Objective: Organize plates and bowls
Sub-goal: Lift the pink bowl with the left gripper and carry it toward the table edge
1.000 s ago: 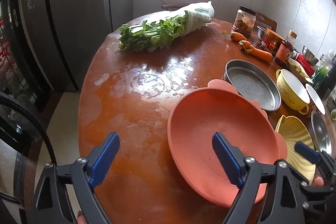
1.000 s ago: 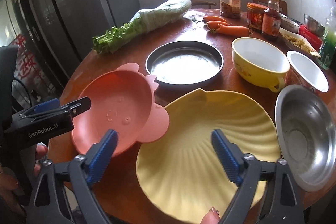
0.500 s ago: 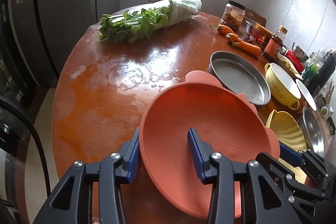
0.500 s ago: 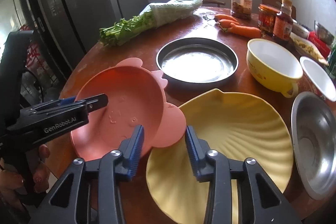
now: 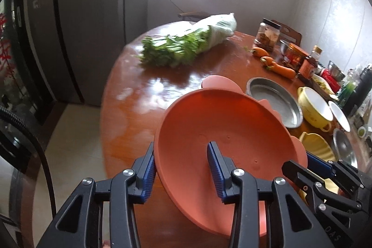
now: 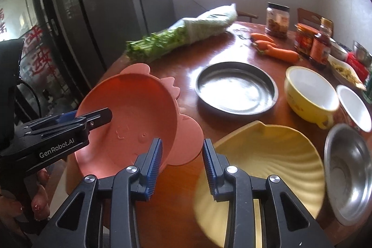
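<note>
Tongs both clamped rims: left (image 5: 181, 169) on pink bowl (image 5: 227, 131), right (image 6: 181, 162) on yellow plate (image 6: 274, 155); thin edge grips risked slipping

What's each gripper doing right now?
Left gripper: jaws just closed, holding the pink bowl by its rim.
Right gripper: jaws just closed, holding the yellow shell plate by its edge.

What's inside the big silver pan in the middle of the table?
Nothing. The round metal pan shows only its bare, shiny bottom with light glinting off it. No food or dish sits in it, and nothing covers it.
</note>
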Motion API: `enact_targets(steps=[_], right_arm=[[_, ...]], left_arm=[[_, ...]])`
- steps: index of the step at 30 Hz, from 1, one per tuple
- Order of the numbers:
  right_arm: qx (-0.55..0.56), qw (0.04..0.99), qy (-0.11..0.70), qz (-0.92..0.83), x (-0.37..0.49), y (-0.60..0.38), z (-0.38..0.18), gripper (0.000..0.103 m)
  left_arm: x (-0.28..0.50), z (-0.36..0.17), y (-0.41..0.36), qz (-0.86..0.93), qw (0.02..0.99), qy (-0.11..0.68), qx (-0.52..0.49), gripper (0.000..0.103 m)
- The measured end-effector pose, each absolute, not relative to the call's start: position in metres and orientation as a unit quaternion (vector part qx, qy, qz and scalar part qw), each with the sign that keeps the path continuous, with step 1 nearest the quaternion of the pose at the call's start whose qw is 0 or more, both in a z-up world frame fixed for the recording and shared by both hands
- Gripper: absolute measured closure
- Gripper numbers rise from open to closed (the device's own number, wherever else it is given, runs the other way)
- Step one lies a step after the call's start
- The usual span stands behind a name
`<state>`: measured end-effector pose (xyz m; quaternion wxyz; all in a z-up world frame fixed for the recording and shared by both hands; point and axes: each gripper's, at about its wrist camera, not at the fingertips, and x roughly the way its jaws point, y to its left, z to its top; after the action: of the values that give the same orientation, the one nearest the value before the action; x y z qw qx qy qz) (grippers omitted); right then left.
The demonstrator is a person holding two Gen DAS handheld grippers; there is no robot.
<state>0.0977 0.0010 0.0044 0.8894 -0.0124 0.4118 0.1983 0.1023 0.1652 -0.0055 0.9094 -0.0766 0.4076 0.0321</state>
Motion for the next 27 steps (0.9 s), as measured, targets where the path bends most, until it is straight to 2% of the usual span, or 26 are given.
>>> enact_targets(steps=[27], right_arm=[[-0.010, 0.873, 0.444, 0.201, 0.113, 0.025, -0.018, 0.062]], left_arm=[[0.140, -0.036, 0.178, 0.044, 0.895, 0.437, -0.074, 0.061]])
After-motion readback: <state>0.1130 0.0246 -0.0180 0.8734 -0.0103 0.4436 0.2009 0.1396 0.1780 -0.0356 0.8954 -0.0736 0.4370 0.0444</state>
